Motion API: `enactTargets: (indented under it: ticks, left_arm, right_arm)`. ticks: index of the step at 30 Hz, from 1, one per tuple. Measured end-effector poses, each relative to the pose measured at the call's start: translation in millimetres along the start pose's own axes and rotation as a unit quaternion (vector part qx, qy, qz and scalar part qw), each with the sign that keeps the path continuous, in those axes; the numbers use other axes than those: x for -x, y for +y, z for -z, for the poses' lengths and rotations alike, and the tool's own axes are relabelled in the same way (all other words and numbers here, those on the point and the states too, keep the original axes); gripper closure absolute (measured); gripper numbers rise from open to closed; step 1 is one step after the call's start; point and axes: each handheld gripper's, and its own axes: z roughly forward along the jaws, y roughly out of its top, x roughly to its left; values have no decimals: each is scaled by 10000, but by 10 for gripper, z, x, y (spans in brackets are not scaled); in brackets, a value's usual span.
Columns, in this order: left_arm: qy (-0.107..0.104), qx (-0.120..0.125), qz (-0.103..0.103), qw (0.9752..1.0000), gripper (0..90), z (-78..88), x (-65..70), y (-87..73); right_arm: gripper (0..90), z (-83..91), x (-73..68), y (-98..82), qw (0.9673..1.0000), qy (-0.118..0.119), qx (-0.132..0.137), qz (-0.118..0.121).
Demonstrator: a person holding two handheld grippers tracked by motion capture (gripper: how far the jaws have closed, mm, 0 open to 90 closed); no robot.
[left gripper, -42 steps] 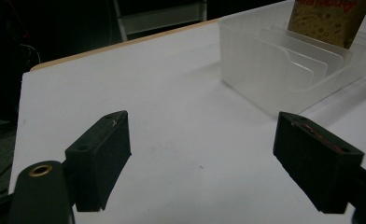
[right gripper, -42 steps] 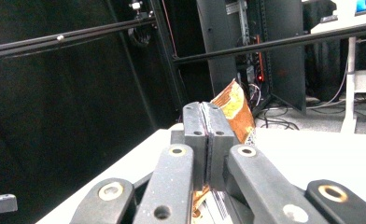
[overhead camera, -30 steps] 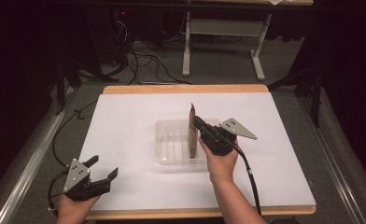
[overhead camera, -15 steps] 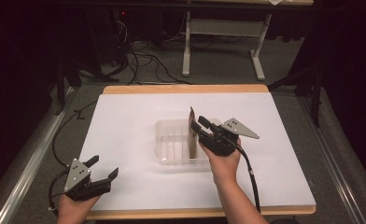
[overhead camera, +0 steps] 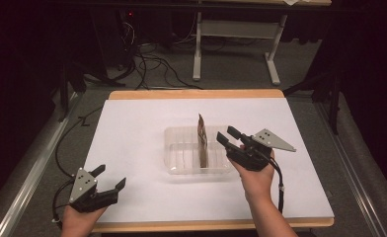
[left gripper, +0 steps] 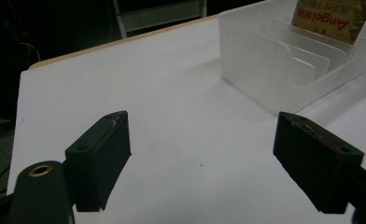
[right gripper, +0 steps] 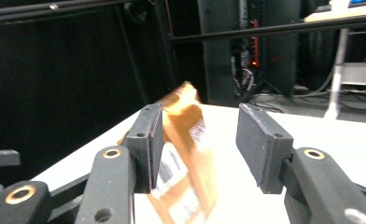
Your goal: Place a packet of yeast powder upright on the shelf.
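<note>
The brown packet (overhead camera: 202, 140) stands on edge in a slot of the clear divided tray (overhead camera: 179, 157), near the middle of the desk (overhead camera: 132, 123). The right gripper (overhead camera: 223, 138) has just been opening its jaws, which now stand wide just beside the packet with nothing pressed between them. The risk, I'd say, is the nearer jaw brushing the packet as the hand backs off, tipping it over or out of its slot. The left gripper (overhead camera: 109, 178) rests wide and empty near the desk's near left corner. Open white surface lies all round the tray toward every edge, giving ample room to withdraw.
</note>
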Motion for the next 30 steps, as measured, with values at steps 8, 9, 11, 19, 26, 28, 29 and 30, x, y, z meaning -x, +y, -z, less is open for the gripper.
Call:
enactTargets:
  ticks: [8,9,11,19,26,28,29,30]
  left_arm:
    - [10,-29,-9,10000,195,-7,3,-3]
    - [14,-39,-14,10000,195,-10,4,-4]
    - [12,-53,-15,10000,195,-16,7,-5]
    - [28,-98,-17,9999,195,-33,20,-12]
    - [-15,-149,-82,9999,195,-60,38,-6]
    - [-20,-168,-93,9998,195,-69,43,-7]
    - [-15,-163,-96,9998,195,-66,44,-6]
    - [-23,-155,-89,9998,195,-61,46,-5]
  right_arm:
    - [505,301,276,-80,9984,-405,-317,243]
    - [500,342,317,-99,9979,-459,-355,292]
    - [490,427,401,-142,9969,-562,-432,348]
    - [464,742,758,-371,9919,-908,-787,410]
    - [460,931,1010,-664,9856,-1168,-1193,260]
    - [460,915,1041,-673,9857,-1189,-1179,207]
    - [459,900,1047,-684,9854,-1183,-1211,191]
    - [458,886,1049,-692,9850,-1163,-1262,198]
